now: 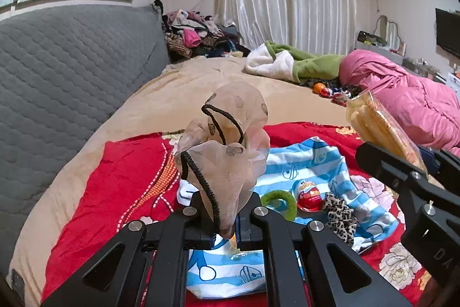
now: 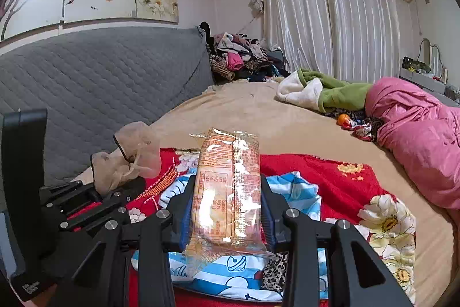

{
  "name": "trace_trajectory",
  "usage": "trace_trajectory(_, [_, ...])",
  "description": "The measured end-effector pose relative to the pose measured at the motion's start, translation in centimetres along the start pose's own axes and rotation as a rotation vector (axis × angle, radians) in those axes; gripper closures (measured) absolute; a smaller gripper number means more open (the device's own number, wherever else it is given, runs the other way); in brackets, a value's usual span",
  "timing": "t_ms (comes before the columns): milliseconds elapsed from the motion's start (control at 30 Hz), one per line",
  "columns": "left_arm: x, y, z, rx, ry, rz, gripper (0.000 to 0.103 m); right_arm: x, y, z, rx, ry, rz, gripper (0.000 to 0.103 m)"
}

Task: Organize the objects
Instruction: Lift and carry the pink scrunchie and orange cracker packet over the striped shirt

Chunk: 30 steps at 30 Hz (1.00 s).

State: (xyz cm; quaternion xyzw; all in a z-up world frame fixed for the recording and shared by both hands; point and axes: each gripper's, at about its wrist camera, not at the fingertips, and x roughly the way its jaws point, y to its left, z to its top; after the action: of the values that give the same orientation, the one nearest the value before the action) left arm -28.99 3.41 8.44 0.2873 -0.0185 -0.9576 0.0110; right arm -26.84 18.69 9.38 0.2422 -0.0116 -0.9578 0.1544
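The left gripper point(image 1: 227, 220) has its fingers clenched on a sheer beige mesh drawstring pouch point(image 1: 227, 146), pinching its lower tip so that the pouch stands up above the fingers. The pouch is thin and see-through, printed with small dark round motifs, and a black braided cord point(image 1: 201, 180) loops out of its gathered mouth and hangs down its side.

The right gripper point(image 2: 227, 209) has its fingers grasping a snack packet point(image 2: 227, 192) in clear wrapper with orange print and a table of small text; the packet stands upright between the blue pads.

Both are held above a bed point(image 1: 184, 88), over a red floral blanket point(image 1: 120, 180) and a blue-and-white striped cartoon cloth point(image 1: 313, 163). On that cloth lie a green ring point(image 1: 283, 202), a red-and-white chocolate egg point(image 1: 309, 194) and a leopard-print scrunchie point(image 1: 340, 216).
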Motion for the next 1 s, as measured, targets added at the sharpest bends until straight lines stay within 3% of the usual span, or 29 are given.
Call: trace_trajectory(1000, [7.6,-1.0,-4.7,-0.032,0.086,-0.038,0.094,4.5,-1.8,-3.6,0.007,0.043,-0.022,0.064])
